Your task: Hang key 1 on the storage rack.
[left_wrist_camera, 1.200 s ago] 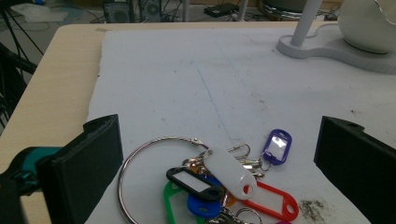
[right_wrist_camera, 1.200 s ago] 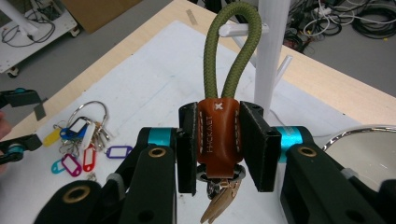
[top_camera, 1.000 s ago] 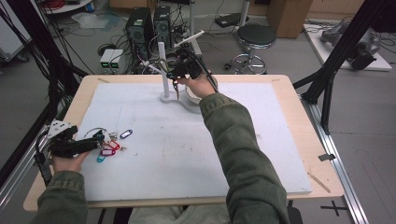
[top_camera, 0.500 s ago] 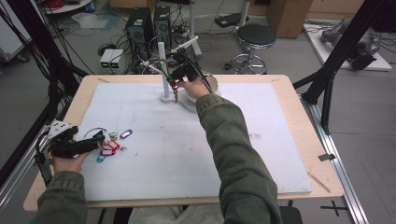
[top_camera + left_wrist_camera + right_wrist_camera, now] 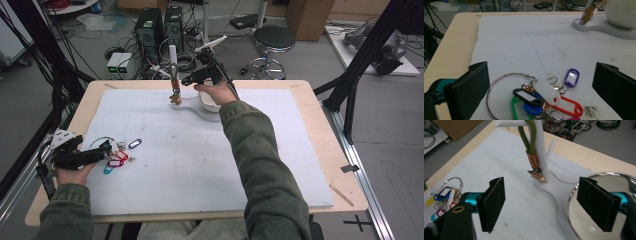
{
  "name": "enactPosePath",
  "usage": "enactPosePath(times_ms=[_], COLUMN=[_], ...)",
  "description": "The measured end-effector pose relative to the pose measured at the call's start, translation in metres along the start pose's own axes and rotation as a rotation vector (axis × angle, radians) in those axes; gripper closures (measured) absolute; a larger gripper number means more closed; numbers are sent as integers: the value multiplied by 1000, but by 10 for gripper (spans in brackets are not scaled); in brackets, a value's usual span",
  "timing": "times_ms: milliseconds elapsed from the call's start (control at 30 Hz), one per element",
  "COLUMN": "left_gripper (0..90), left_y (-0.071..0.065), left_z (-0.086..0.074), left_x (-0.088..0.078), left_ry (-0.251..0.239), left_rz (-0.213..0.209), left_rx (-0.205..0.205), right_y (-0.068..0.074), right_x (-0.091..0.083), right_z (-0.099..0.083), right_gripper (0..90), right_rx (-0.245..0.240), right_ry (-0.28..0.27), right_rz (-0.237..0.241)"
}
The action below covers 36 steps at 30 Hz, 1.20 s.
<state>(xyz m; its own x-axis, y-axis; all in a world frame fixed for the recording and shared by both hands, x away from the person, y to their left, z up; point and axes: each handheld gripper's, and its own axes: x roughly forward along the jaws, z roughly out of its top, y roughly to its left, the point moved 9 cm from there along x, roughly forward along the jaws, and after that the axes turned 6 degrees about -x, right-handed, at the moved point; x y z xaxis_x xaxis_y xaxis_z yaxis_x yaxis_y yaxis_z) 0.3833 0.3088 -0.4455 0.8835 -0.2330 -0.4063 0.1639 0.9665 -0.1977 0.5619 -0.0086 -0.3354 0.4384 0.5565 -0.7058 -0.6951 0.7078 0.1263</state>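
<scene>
Since the earlier frames the right gripper [image 5: 189, 80] has been drawing back a little from the white stand [image 5: 173, 70], and its jaws have just been opening; they are now standing wide with nothing between them. In the right gripper view a green loop [image 5: 527, 137] is hanging from the stand's arm, ending in an orange collar and a small metal clasp [image 5: 537, 175] that is dangling against the post just above the white base [image 5: 554, 195]. A shiny round bowl [image 5: 584, 220] is sitting on that base beside the far jaw.

The left gripper [image 5: 97, 154] is resting at the near left of the table, its jaws spread wide on either side of a bunch of key tags [image 5: 544, 97] on a big metal ring [image 5: 499, 87]; the pads are not pressing on it.

A white foam sheet [image 5: 200, 165], scuffed and speckled with dirt, is covering most of the pale wooden table [image 5: 320, 100]. Behind the table, computer towers [image 5: 160, 30], tangled cables and a black stool [image 5: 274, 40] are standing on the grey floor, with black frame legs rising on both sides.
</scene>
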Motion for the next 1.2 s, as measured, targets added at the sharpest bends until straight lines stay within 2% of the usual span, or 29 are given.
enactPosePath(times_ms=[167,233,333,400,500,567,667,800,900,1000,1133,1200], left_gripper=[17,17,17,17,17,17,17,17,17,17,17,17], left_y=[0,0,0,-1,-1,-1,-1,-2,-2,-2,-2,-2], left_z=[0,0,0,-1,-1,0,-1,-1,-1,-1,-1,-1], left_x=[0,0,0,0,0,0,-1,-1,0,0,0,-1], left_ry=[1,3,3,4,4,3,6,5,6,7,9,6], left_rz=[2,3,3,1,3,5,6,5,4,3,4,7], left_rx=[0,2,5,4,4,4,5,4,5,5,6,3], right_y=[-8,-11,-13,-15,-20,-21,-21,-25,-27,-29,-31,-32], right_x=[-15,-19,-24,-27,-33,-37,-45,-51,-57,-62,-69,-72], right_z=[-6,-12,-20,-25,-34,-38,-42,-54,-63,-74,-86,-92], right_gripper=[117,114,106,96,19,19,16,8,8,8,8,8], right_rx=[18,36,22,30,28,26,19,26,28,33,58,52], right_ry=[-1,15,18,16,18,21,-11,11,-9,4,-19,-12], right_rz=[-12,-5,-1,5,-10,-11,-8,-30,-36,-46,-42,-59])
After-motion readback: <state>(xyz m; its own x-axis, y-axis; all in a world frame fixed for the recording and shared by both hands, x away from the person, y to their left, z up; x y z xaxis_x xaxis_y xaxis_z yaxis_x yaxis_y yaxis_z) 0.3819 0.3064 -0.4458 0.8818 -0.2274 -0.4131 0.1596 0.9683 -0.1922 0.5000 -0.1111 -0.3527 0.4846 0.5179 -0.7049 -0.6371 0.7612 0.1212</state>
